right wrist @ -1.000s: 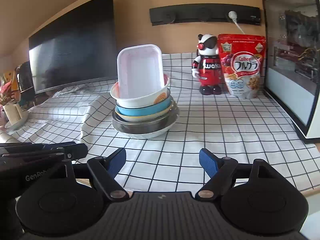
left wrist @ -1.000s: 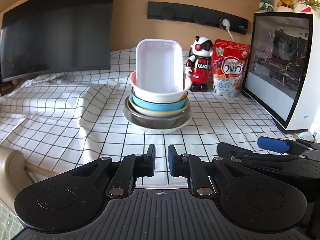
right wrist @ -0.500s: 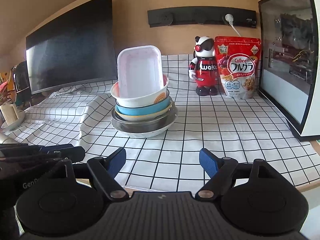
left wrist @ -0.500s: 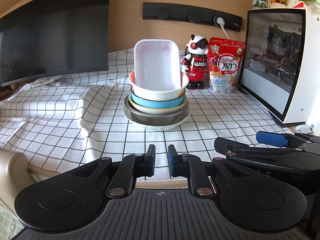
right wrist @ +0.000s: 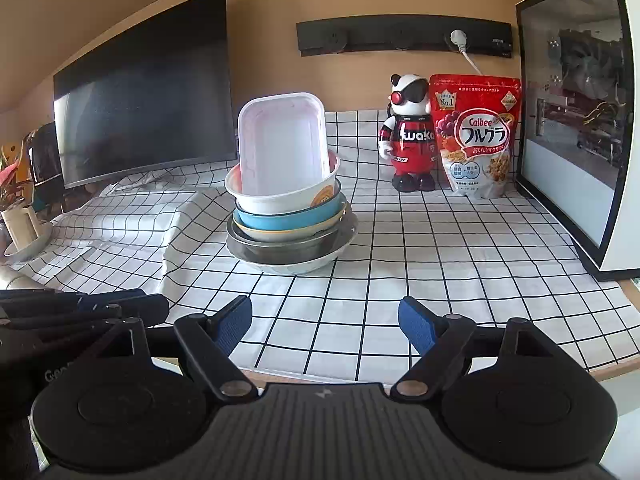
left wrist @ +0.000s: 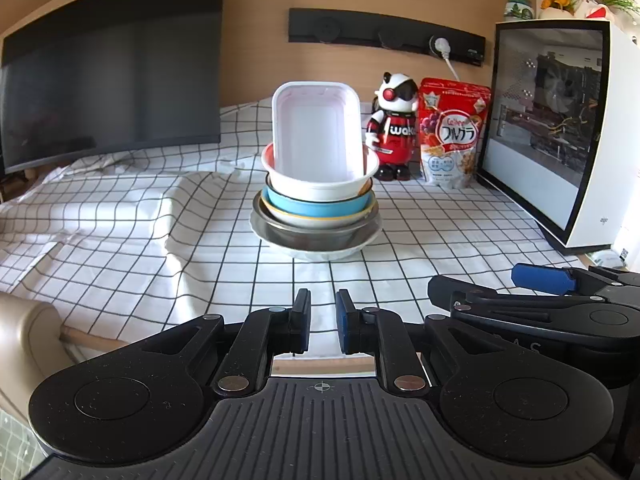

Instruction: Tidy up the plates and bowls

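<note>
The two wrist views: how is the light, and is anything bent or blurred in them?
Left wrist view: sharp; bright daylight on the checked cloth, the monitor dark with faint reflections, and the fisheye curves its edges. Right wrist view: also sharp; glare on the glass of the computer case, and the stack of bowls throws only a soft shadow.

Tray (left wrist: 316, 136) upright in stacked bowls (left wrist: 316, 216), figurine (left wrist: 394, 128) behind right, monitor (left wrist: 112, 92) left

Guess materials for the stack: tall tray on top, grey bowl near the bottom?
Tray: likely thin plastic or foam, matte white, with rounded moulded rim. Grey bowl: looks like stainless steel, with a dull metallic sheen and thin rim.
</note>
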The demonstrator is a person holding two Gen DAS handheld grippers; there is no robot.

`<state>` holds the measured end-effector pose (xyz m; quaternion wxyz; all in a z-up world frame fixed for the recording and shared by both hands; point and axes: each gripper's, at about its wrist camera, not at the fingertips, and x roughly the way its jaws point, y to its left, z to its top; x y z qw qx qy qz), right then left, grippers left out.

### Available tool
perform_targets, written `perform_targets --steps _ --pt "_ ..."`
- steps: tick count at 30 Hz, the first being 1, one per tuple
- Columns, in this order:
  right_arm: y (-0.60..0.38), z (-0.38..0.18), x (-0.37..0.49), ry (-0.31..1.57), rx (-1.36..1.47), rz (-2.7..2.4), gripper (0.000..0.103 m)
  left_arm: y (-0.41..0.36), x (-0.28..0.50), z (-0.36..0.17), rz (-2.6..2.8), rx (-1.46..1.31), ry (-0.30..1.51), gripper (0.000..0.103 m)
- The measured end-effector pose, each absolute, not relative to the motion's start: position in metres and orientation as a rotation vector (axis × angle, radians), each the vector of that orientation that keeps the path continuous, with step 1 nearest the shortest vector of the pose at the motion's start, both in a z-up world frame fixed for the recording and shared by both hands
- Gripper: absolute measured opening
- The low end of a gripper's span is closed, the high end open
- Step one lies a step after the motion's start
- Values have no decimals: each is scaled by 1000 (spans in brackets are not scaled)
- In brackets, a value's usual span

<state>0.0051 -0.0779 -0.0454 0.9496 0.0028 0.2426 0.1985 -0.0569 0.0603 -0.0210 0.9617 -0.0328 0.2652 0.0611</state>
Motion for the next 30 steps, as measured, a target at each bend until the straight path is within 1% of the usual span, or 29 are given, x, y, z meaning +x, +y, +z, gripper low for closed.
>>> perform_targets --steps 21,30 --pt "-76 -47 8 501 5 408 81 62 -54 -22 119 -69 545 16" --pt "-73 -45 16 484 5 445 81 72 -47 -25 143 -111 562 16"
